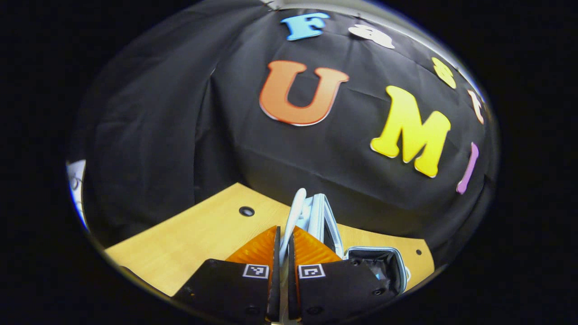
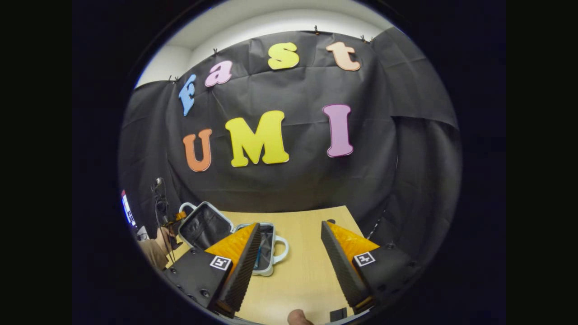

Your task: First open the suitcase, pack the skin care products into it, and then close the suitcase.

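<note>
- Left gripper view: the left gripper (image 1: 283, 253) has its fingers nearly closed on the thin pale edge of the raised lid (image 1: 316, 216) of the small light-blue hard-shell suitcase (image 1: 384, 266), which lies open toward the far right part of the pale wooden desk (image 1: 194, 239).
- The step in hand looks like closing: I would swing the lid down over the base in an arc about the hinge, keep the pinch light, and let go only once the rims meet.
- Right gripper view: the right gripper (image 2: 291, 257) hangs wide open, holding nothing, above the bare desk near its right edge.
- The suitcase sits at the desk's left side, its dark-lined lid tilted back; something lies in the base, too small to identify.
- A hand (image 2: 160, 239) holds the other gripper beside the lid.
- Black cloth (image 2: 384, 180) walls the booth behind the desk.
</note>
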`<action>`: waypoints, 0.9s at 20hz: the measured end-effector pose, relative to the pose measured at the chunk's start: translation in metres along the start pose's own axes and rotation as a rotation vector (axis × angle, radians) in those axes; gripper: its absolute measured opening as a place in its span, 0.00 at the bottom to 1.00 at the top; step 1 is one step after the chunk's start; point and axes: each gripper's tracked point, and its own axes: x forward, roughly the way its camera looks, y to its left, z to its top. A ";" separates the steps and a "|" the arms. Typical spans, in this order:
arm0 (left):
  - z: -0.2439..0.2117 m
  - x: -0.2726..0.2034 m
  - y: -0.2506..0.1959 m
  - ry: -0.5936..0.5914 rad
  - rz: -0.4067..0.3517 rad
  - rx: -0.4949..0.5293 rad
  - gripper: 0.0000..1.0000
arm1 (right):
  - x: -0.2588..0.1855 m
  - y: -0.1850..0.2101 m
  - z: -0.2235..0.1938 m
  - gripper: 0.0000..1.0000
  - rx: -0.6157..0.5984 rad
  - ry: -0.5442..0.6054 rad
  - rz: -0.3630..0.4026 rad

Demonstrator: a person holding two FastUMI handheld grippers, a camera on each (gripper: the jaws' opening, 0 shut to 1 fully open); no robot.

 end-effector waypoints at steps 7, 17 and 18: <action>0.015 -0.028 -0.100 -0.084 0.025 0.377 0.10 | -0.009 -0.023 0.019 0.75 -0.053 -0.091 0.041; -0.041 -0.049 -0.242 -0.084 -0.076 0.481 0.10 | -0.005 -0.085 0.016 0.80 -0.031 -0.079 0.007; -0.052 -0.049 -0.252 -0.074 -0.088 0.479 0.10 | -0.005 -0.092 0.013 0.80 -0.032 -0.072 -0.001</action>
